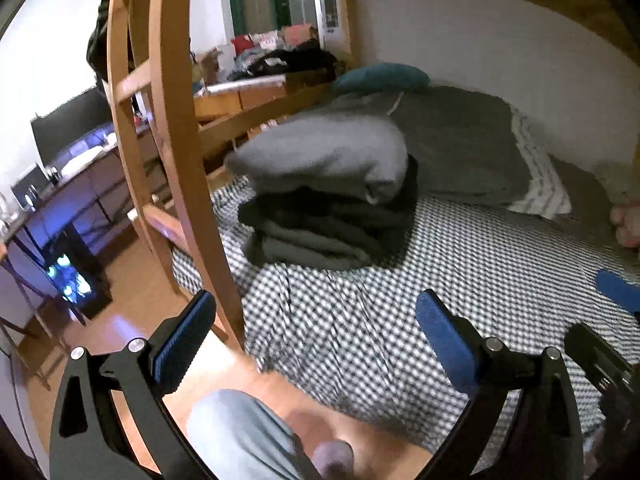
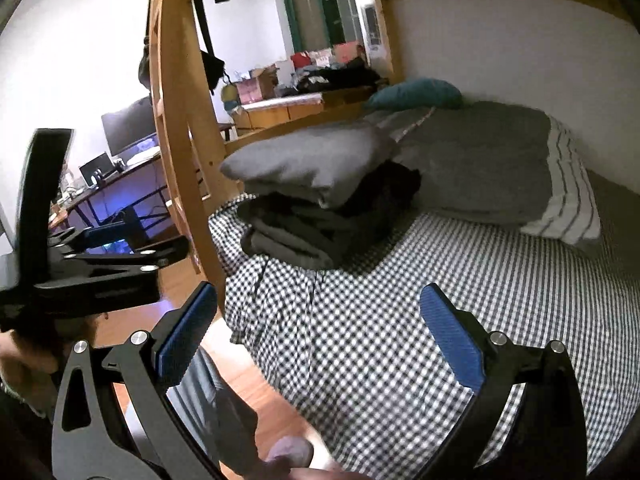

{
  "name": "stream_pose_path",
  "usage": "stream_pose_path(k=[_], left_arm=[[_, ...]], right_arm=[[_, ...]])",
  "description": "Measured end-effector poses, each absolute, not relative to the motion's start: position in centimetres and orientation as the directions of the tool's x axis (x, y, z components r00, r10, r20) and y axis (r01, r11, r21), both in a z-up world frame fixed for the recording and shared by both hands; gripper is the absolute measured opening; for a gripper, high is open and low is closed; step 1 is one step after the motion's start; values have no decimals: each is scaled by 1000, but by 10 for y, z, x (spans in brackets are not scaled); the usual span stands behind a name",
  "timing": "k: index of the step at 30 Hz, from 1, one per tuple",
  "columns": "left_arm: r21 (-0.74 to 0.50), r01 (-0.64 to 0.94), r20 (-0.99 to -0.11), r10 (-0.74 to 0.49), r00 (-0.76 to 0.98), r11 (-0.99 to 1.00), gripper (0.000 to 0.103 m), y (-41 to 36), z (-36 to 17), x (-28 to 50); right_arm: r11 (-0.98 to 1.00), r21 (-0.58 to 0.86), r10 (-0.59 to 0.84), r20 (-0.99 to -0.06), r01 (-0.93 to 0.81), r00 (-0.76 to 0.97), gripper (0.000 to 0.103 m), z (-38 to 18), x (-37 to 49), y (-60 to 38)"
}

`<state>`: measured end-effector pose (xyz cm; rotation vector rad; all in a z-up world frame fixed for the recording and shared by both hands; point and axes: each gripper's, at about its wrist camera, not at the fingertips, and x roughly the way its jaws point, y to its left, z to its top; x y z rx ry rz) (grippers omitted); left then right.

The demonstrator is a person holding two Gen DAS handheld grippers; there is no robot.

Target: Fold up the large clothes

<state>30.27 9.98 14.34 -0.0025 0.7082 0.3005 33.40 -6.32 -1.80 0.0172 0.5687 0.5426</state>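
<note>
Left tongs (image 1: 316,336): released, blue pads spread wide, nothing between them; they hang over the near edge of the bed, above the checked sheet and the wood floor.
Right tongs (image 2: 320,332): released too, spread wide and empty, over the same near edge of the bed.
Clothes pile (image 1: 328,208): folded, stacked on the checked sheet (image 1: 460,264) near the bed's left side, well beyond both tongs; a light grey piece (image 1: 324,156) lies on top, darker pieces under it.
Pile from the right wrist view (image 2: 320,204): same stack, grey piece overhanging toward the left, close to the wooden bed post (image 2: 188,152).
Pillows: a grey one (image 2: 476,164) just behind the pile, a striped one (image 2: 568,196) to its right, a teal one (image 2: 416,94) at the far end by the wall.
Other tongs in view: the left tongs show at the left edge of the right wrist view (image 2: 108,236).
Room: a desk with a monitor (image 2: 128,128) beyond the bed frame.
Person: a grey-trousered leg (image 1: 240,436) below the left tongs.
</note>
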Motion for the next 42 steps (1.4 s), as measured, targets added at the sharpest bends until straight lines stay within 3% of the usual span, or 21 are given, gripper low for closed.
stream_pose_path(k=[6, 12, 42], left_arm=[[55, -273, -660, 240, 712, 961, 98, 117, 131, 273], [108, -245, -691, 250, 678, 963, 98, 115, 115, 265], [157, -167, -722, 229, 653, 973, 98, 99, 99, 271]], right_arm=[[878, 150, 450, -581, -454, 679, 100, -46, 317, -49], [893, 149, 418, -624, -424, 661, 100, -69, 305, -47], [900, 119, 401, -600, -419, 692, 100, -73, 293, -55]])
